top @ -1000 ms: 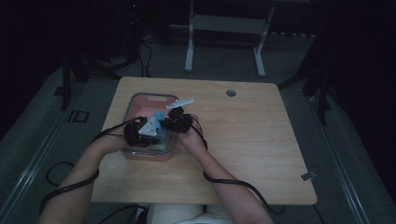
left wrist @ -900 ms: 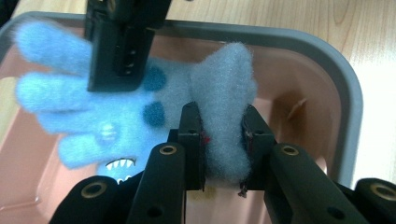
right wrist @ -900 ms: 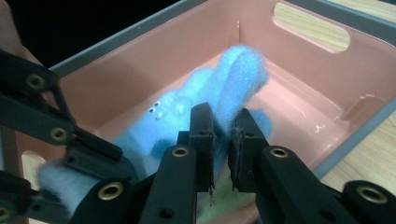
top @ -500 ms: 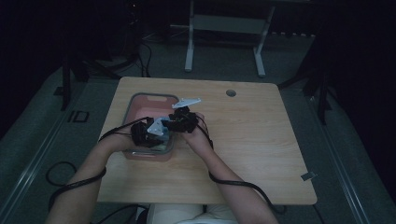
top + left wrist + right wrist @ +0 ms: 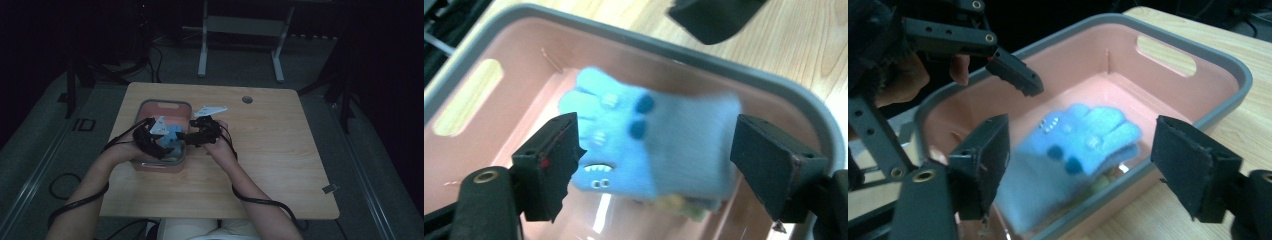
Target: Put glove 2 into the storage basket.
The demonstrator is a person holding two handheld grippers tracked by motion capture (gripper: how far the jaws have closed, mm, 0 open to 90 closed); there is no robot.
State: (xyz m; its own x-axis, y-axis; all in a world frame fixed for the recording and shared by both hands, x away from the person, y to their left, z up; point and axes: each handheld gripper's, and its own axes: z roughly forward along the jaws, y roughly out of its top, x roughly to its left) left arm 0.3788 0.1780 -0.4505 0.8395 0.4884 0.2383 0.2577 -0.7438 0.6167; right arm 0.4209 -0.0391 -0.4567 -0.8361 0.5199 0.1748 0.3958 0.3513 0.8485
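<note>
One pink tub with a grey rim stands on the wooden surface, and one blue glove with dark dots lies inside it. Two claws hang over the tub. The left claw is released, its jaws just opened, the glove below and between them, untouched. The right claw is likewise released, jaws just opened, the glove beneath their gap. No writing can be read.

Glove in the tub, seemingly atop other items
</note>
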